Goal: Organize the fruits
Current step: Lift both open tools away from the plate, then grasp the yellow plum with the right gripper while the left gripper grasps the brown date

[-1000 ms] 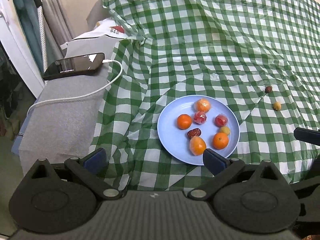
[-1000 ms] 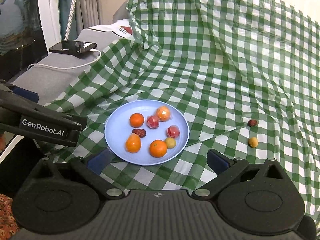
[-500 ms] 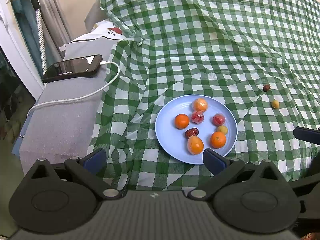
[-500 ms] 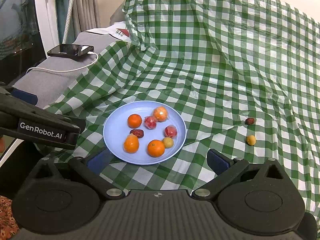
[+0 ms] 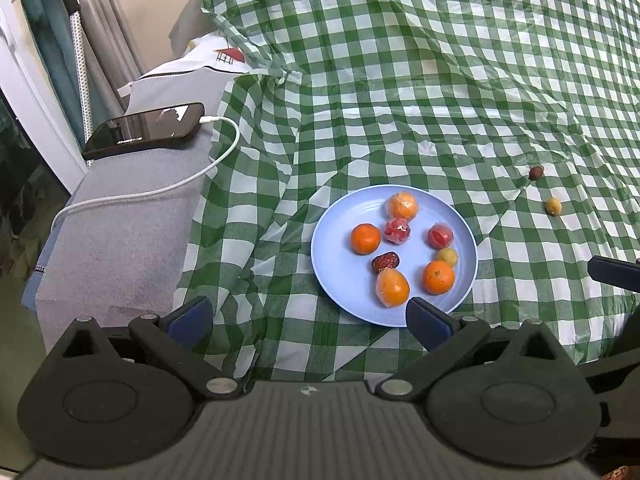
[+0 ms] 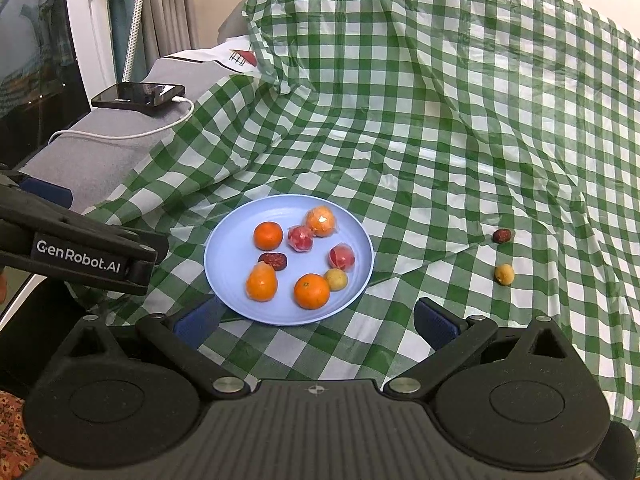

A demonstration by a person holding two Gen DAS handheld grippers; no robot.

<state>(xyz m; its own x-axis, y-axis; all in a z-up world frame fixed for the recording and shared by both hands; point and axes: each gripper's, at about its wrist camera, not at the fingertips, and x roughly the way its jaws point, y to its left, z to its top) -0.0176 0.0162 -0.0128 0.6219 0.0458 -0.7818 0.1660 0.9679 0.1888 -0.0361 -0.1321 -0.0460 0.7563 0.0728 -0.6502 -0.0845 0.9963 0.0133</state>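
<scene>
Green-and-white checked plastic cloth [image 5: 400, 92] covers the surface ahead of you, wrinkled and draped up toward the top of both frames. At the centre of each view sits the round pale-blue plate [image 5: 340, 256] [image 6: 228, 248], carrying eight pieces of fruit: two bare oranges [image 5: 365, 238], two orange fruits in clear wrap, two red fruits in clear wrap, a dark red date [image 5: 385, 261] and a small yellow round fruit [image 5: 447, 256].

Off the plate, toward the right of each frame, a second dark red date [image 6: 501, 235] and a second small yellow fruit [image 6: 504, 274] lie on the cloth, near each other and well apart from the plate.

Your left tongs [image 5: 308, 316] are spread wide and hold nothing; the right finger's tip overlaps the plate's near rim in its own view. Your right tongs [image 6: 318, 322] are likewise spread wide with nothing between them.

At the upper left, a black phone [image 5: 144, 130] with a white cable [image 5: 160, 192] rests on a grey cushion [image 5: 120, 240].
</scene>
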